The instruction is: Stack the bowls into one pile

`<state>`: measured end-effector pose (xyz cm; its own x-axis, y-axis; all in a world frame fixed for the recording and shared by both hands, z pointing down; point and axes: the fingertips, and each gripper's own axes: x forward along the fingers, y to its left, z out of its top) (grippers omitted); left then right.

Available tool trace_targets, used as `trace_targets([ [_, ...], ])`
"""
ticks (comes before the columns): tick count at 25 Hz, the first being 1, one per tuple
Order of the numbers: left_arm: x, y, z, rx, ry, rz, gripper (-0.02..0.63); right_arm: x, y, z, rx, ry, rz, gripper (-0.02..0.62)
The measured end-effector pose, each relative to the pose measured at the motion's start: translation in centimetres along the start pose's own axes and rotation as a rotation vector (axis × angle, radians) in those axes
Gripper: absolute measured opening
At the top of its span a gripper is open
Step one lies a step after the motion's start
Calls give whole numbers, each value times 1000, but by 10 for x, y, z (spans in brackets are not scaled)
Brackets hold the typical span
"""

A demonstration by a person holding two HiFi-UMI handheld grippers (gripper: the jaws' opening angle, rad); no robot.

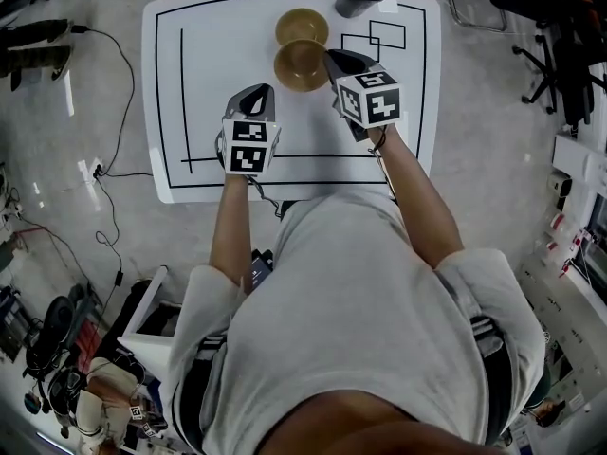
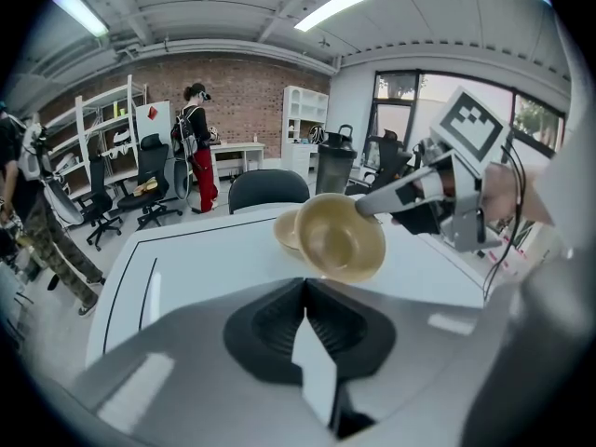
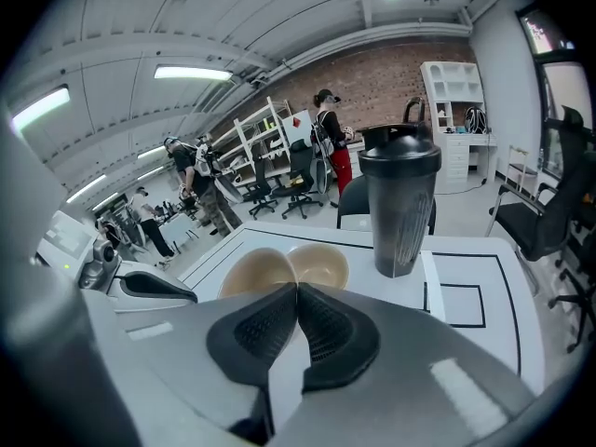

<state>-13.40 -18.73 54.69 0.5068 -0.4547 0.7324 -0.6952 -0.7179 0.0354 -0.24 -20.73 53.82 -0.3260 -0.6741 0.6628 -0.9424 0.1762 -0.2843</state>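
— What do we hold?
— Our right tongs [image 1: 330, 57] pinch the near bowl [image 2: 337, 236] by its rim, tilted, just beside the far bowl [image 1: 302, 27] on the table [image 1: 209, 64].
— Our left tongs [image 2: 305, 296]?
— Closed together, holding nothing.

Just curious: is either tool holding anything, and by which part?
The right gripper pinches the tilted bowl by its rim; the left gripper holds nothing.

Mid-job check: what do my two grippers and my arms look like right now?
The left gripper and the right gripper both have grey bodies that taper to fingers lined with black ribbed pads. Each carries a white cube printed with black square markers. A thin dark cable loops beside the right one. The person wears a pale short-sleeved T-shirt, and the forearms are uncovered.
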Motion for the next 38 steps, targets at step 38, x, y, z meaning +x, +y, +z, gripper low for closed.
trace_targets([
  [38,28,7,7,4,39,-43,3,55,-55,33,37,-4,-80,9],
])
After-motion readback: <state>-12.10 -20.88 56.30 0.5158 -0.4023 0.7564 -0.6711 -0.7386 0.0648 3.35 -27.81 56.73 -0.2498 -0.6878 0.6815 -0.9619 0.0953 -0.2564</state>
